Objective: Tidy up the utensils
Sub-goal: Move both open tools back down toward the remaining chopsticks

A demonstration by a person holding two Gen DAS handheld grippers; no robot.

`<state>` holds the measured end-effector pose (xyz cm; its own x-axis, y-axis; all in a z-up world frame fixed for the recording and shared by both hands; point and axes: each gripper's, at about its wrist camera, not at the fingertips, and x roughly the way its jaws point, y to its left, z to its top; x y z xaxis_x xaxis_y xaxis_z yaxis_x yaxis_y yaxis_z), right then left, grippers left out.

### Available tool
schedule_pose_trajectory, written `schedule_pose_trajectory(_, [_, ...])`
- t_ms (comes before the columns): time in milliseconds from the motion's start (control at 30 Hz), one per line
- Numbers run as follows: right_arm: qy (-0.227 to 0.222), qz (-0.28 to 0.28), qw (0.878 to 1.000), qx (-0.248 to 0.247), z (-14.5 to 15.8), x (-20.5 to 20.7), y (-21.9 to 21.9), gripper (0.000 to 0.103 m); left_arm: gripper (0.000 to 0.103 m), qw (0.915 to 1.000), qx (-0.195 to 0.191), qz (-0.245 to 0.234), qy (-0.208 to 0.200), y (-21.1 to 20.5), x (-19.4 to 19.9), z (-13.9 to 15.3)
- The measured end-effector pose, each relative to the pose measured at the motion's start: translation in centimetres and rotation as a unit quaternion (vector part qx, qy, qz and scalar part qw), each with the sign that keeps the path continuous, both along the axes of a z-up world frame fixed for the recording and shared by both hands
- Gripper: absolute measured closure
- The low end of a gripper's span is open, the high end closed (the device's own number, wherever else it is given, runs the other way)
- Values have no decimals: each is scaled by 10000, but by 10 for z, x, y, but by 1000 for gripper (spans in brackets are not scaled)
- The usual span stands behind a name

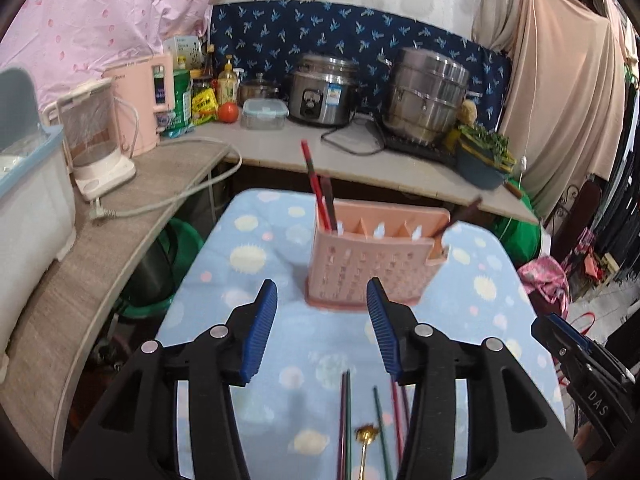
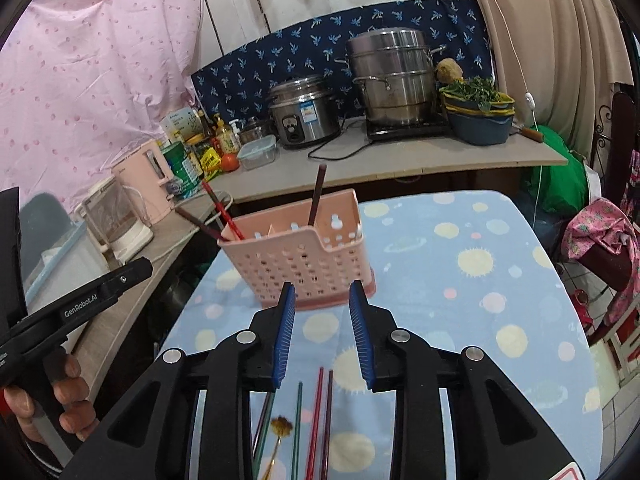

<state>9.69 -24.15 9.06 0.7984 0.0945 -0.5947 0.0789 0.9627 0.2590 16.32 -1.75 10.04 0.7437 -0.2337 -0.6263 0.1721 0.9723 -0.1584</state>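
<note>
A pink perforated utensil holder (image 1: 372,256) (image 2: 300,260) stands on the table's blue spotted cloth (image 1: 256,264) (image 2: 460,300). A red chopstick (image 1: 318,192) (image 2: 224,212) and dark ones (image 1: 460,216) (image 2: 318,196) lean in it. Loose chopsticks (image 1: 346,420) (image 2: 316,420) and a gold spoon (image 1: 366,436) (image 2: 280,428) lie on the cloth near me, partly hidden under the fingers. My left gripper (image 1: 322,286) is open and empty, short of the holder. My right gripper (image 2: 322,286) is open too, narrower, with nothing between its pads. Each shows at the other view's edge: the left gripper (image 2: 132,272) and the right gripper (image 1: 560,336).
Behind the table runs a counter (image 1: 280,148) with a rice cooker (image 1: 322,94), a tall steel steamer pot (image 1: 428,96), a food box (image 1: 264,112), bottles and a tomato. A pink kettle (image 1: 144,104) and a blender jug (image 1: 96,132) stand on the left shelf. A person's hand (image 2: 68,396) holds the left gripper.
</note>
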Motion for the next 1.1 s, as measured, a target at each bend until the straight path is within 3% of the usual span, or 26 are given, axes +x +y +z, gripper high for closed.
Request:
schedule_pose_trajectory(300, [817,144,9966,-20,-61,-48,10,75,59,9977,215,-75,643,9,-47,-59])
schedule_pose_trajectory(600, [1422,381,9890,-116,-110,-79,31,75,59,9928,380,-174,1127,5,-73,-98])
schedule_pose_trajectory(1100, [1801,625,9813,-281,-141,-93,50,77,59,9843,475,-369,1661,1,-100,-136])
